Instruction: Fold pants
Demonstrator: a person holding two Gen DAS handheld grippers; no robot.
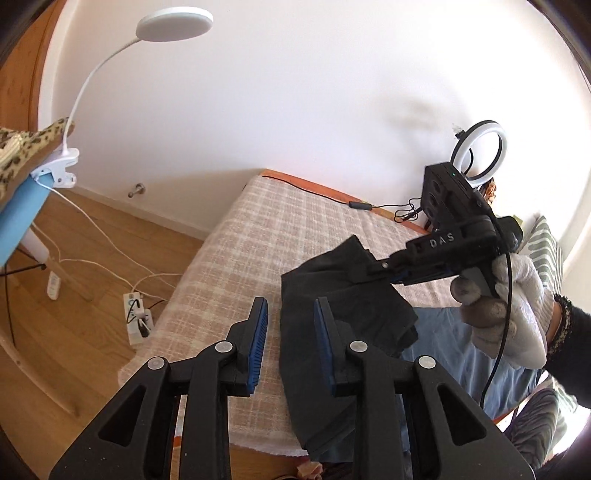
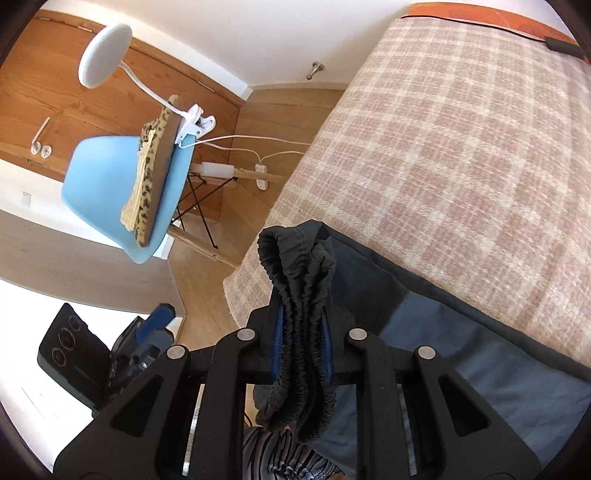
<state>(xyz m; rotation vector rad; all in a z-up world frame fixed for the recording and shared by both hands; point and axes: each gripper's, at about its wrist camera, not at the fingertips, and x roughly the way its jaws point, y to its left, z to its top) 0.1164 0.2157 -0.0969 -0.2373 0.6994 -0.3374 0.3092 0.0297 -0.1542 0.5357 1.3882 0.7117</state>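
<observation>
Left tool (image 1: 290, 320): jaws stood apart, blue pads facing each other, nothing between them; it hovered above the bed, its right finger in front of the dark cloth.
Right tool (image 2: 303, 345): jaws were closed on the gathered elastic waistband of the pants, several folds of it bunched between the blue pads; in the left wrist view a gloved hand (image 1: 511, 306) carried this tool (image 1: 373, 271).
Pants (image 1: 332, 332): dark, partly lifted at the waistband end, the rest draped over the near part of the bed; a loop of waistband (image 2: 291, 254) stood above the right tool's fingers.
Bed (image 1: 258, 236): covered with a beige plaid blanket (image 2: 461, 147); a blue-grey garment (image 1: 491, 373) lay under and beside the pants.
Surroundings: a blue chair (image 2: 107, 177) with a clip-on white lamp (image 1: 173, 22) stood on the wooden floor (image 1: 92, 280) beside the bed; a ring light (image 1: 480, 153) stood at the far side.
</observation>
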